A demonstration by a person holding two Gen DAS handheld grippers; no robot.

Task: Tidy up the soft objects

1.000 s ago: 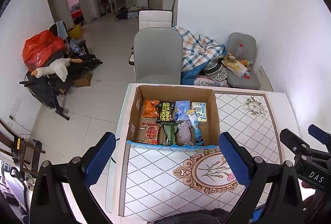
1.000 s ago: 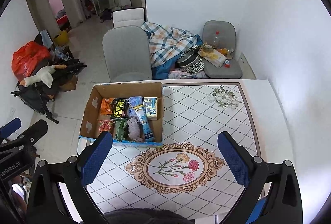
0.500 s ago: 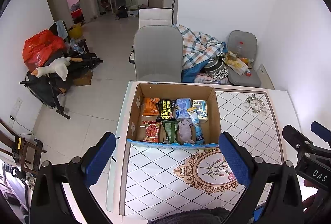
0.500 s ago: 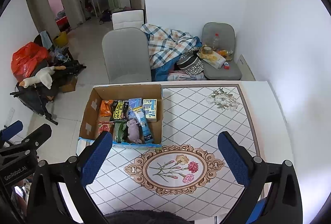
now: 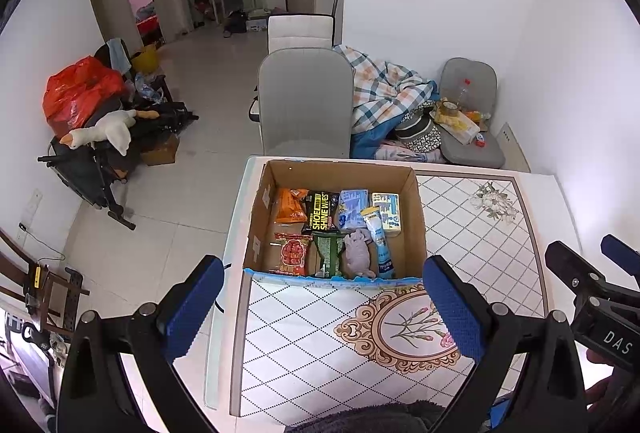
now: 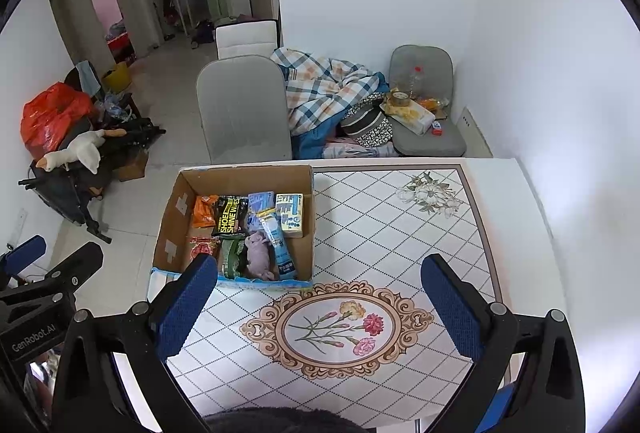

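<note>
Two views, left wrist first. Left tongs [image 5: 320, 307] spread wide apart, blue ribbed pads, nothing between them, held above the near part of the bench [image 5: 480, 253], glossy white with a diamond grid and a flower medallion. Brown cardboard box [image 5: 416, 217], open-topped, at the bench's far left edge, packed with soft crinkly packets: an orange bag [image 5: 290, 207], a black pack [image 5: 322, 215] reading "SHOE SHINE WIPES", a red-printed packet [image 5: 294, 253], a green pouch [image 5: 330, 257], a limp grey plush toy [image 5: 358, 253], a slim blue tube [image 5: 380, 241]. Right of the box, bare bench. Right tongs [image 5: 592, 261] at the right edge, marked "DAS".

Right wrist next. Right tongs [image 6: 320, 303] likewise parted wide and empty, over the medallion. Same box [image 6: 306, 229] left of centre, the plush [image 6: 258, 253] near its near wall, the wipes pack [image 6: 228, 217] behind. Open bench to the right and far side. Left tongs [image 6: 28, 257] at the left edge, lettered "GenRobot.AI".
</note>
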